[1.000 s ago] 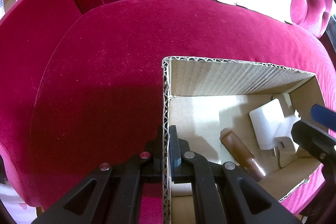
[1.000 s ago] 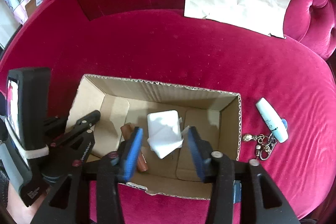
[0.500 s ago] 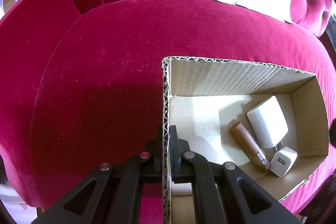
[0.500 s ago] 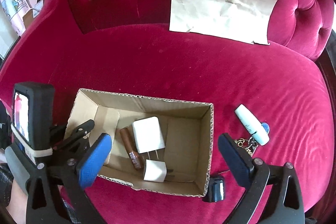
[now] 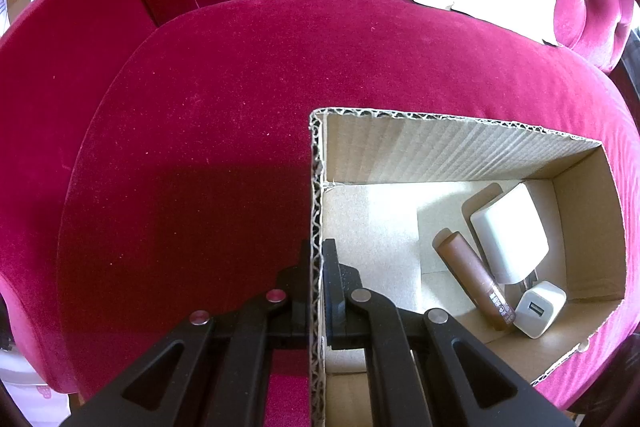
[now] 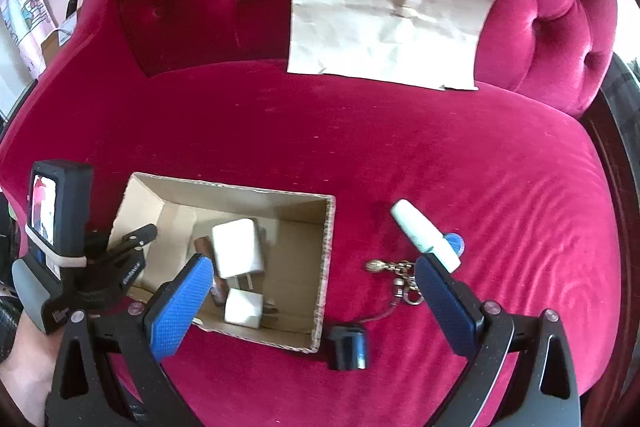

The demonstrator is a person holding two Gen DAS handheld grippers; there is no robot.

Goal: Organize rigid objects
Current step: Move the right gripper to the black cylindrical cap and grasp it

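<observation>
While the plush crimson velvet sofa (image 6: 400, 155) carries everything, an open corrugated cardboard box (image 5: 440, 147) sits on its seat, its side wall clamped by the left gripper (image 5: 318, 267). Inside lie a blocky white charger (image 5: 508, 235), a brown cylindrical tube (image 5: 472, 279) and a small white cube adapter (image 5: 538, 309). The right gripper (image 6: 312, 291) gapes wide, holding nothing.

— What colours do I have here?
— My sofa (image 6: 360, 147) is crimson velvet; the box (image 6: 326, 267) plain brown corrugated card.
— Inside?
— Two white chargers (image 6: 238, 247), one brown tube (image 5: 472, 279). My right claw (image 6: 312, 291) wears blue dimpled pads.
</observation>
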